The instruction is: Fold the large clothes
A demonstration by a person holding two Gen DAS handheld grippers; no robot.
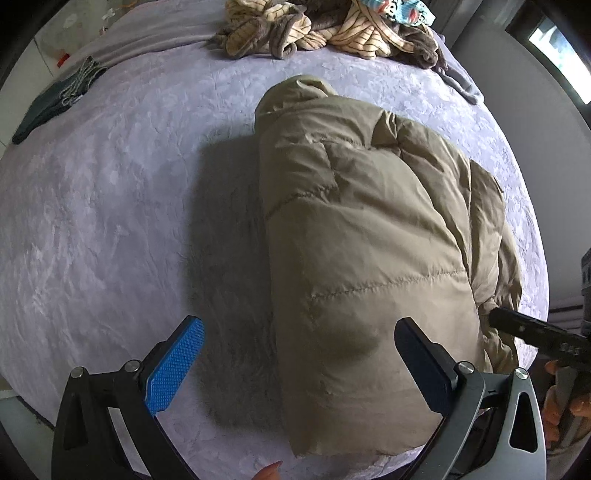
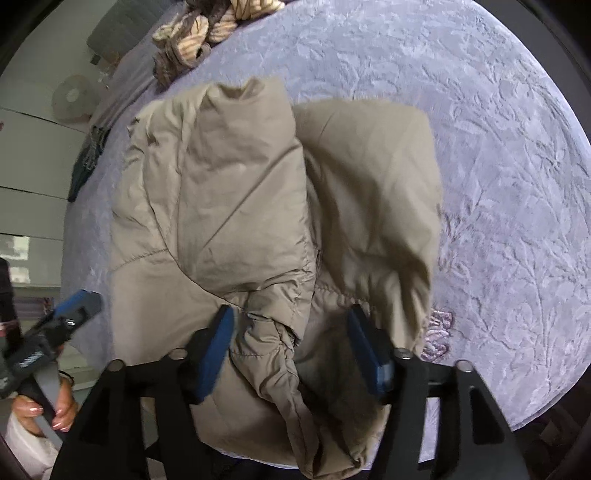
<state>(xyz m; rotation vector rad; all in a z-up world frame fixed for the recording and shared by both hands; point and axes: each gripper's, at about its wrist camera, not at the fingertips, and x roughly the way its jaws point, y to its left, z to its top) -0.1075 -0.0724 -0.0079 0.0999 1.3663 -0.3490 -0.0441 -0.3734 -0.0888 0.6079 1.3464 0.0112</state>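
Open bedspread lying free to the left of a folded puffer jacket

The khaki jacket is taking up the near middle of the lavender bedspread, leaving wide bare cover stretching toward the left edge and, in the right wrist view, toward the right edge; a heap of striped clothes is crowding the far edge, and a dark garment is lying at the far left corner.

Bed: covered by a lavender spread with an embossed leaf pattern. Lying on it: one olive-tan padded jacket, folded, near the front edge; one heap of striped cream-and-brown garments at the far side; one dark folded item at the far left edge.
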